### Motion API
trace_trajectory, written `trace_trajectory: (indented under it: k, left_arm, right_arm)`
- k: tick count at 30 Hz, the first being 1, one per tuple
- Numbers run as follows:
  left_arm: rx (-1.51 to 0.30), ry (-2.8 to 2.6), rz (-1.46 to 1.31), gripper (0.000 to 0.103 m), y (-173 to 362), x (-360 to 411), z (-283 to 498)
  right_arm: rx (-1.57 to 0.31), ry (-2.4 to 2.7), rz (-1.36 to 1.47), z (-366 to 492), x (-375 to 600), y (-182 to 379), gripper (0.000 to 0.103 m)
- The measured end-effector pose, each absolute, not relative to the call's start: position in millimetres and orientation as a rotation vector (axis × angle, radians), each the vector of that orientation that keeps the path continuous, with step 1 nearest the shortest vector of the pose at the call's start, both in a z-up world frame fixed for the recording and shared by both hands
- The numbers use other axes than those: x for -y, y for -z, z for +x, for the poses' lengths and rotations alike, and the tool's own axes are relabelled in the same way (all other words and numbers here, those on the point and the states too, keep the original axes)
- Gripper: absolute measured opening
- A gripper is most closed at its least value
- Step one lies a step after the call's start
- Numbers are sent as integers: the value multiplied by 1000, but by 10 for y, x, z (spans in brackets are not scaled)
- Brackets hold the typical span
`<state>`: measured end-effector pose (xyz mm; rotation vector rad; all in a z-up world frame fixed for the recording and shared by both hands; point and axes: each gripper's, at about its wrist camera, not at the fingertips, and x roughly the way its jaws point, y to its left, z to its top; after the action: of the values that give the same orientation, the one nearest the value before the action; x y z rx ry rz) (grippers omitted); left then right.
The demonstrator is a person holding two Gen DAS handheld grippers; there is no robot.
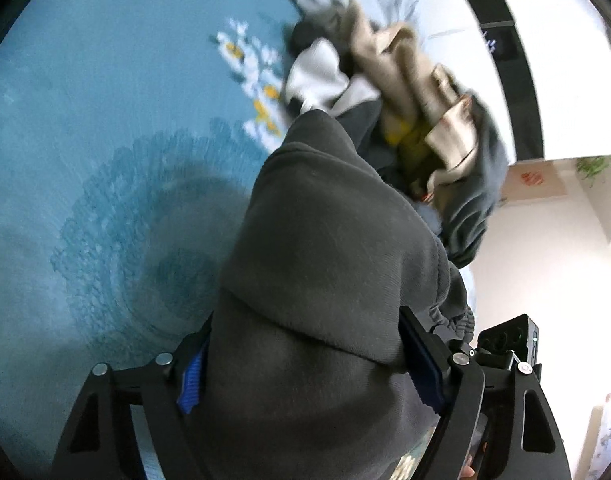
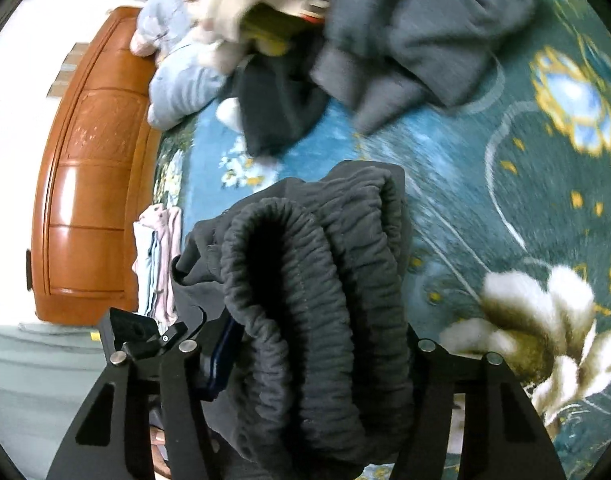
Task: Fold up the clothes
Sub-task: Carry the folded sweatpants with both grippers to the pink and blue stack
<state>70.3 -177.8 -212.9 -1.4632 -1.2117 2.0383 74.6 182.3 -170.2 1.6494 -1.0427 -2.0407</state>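
A dark grey garment (image 1: 325,248) with an elastic, gathered waistband (image 2: 305,280) hangs over a teal floral blanket (image 1: 105,160). My left gripper (image 1: 301,364) is shut on a thick fold of this grey garment, which fills the space between its blue pads. My right gripper (image 2: 313,344) is shut on the bunched waistband of the same garment (image 2: 345,208). The right gripper's body (image 1: 509,344) shows at the left view's lower right. The fingertips of both grippers are hidden by cloth.
A pile of loose clothes (image 1: 405,92), beige, white, yellow and dark grey, lies beyond the garment; it also shows in the right wrist view (image 2: 385,28). A small folded stack (image 2: 157,260) sits by the blanket's edge. A wooden bed board (image 2: 93,160) stands at the left.
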Motion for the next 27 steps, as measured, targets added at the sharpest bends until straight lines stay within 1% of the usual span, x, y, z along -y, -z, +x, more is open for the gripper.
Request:
trace_trajectory:
  k: [10, 14, 20, 27]
  left_arm:
    - [1474, -2201, -1088, 83, 1736, 2616, 1163]
    - [1575, -2243, -1033, 83, 1681, 3016, 1241]
    - [1588, -2433, -926, 83, 1335, 3889, 1347]
    - [1603, -2659, -802, 83, 931, 5044, 1322]
  right_arm:
    - [670, 2066, 1542, 354, -968, 856, 62]
    - [554, 2006, 1533, 151, -495, 728, 62]
    - [401, 1866, 1498, -232, 434, 556, 62]
    - [316, 1710, 1410, -756, 1783, 405, 62]
